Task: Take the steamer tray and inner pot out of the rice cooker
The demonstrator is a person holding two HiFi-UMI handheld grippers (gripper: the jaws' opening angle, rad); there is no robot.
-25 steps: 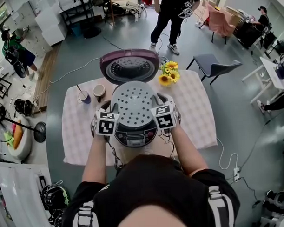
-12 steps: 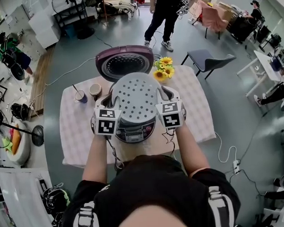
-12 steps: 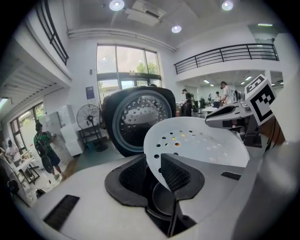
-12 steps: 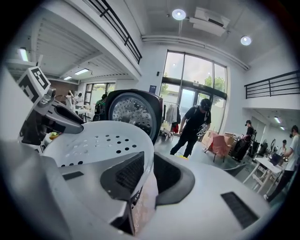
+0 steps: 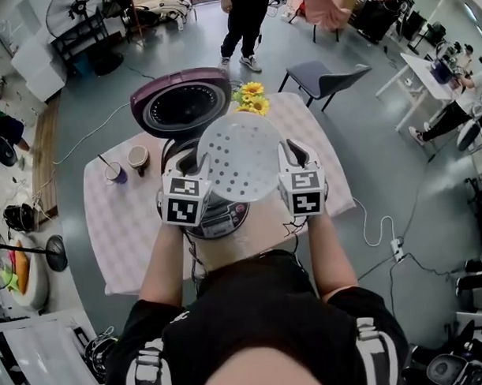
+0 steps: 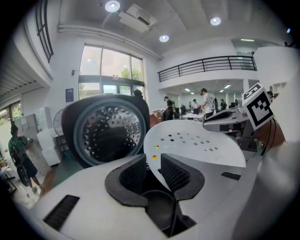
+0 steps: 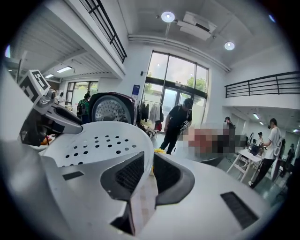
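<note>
Above the rice cooker (image 5: pixel 216 218), centre of the head view: the steamer tray (image 5: pixel 240 152) hung clear of the cooker's mouth, in front of the opened lid (image 5: pixel 183 109).
Left gripper (image 5: pixel 189 161): its jaws stood only a sliver apart, pinched on the tray's thin left rim.
Right gripper (image 5: pixel 294 154): set likewise, nearly closed, with the right rim clamped between its pads.
Tray's heading: it was round, so it had no long axis of its own. The line between the two grips ran left to right across the frame. Its perforated face looked up at the head camera. Whether it sat dead level could not be settled.
Inner pot: mostly hidden beneath the tray, and judged to be in the cooker with its removal not yet begun.
Nearby: sunflowers (image 5: pixel 252 99) stood just past the tray's far edge, and two cups (image 5: pixel 128 162) sat at left on the checked tablecloth (image 5: pixel 124 231).
Risk, swing: with only two opposite rim pinches, the tray could pivot about the grip line if either hand rolled.
Risk, slip: if the hands drifted apart or one led the other, the thin rim could pull out of a jaw and the tray drop onto the cooker.
Risk, collision: a careless carry backward could strike the lid or the flowers.
</note>
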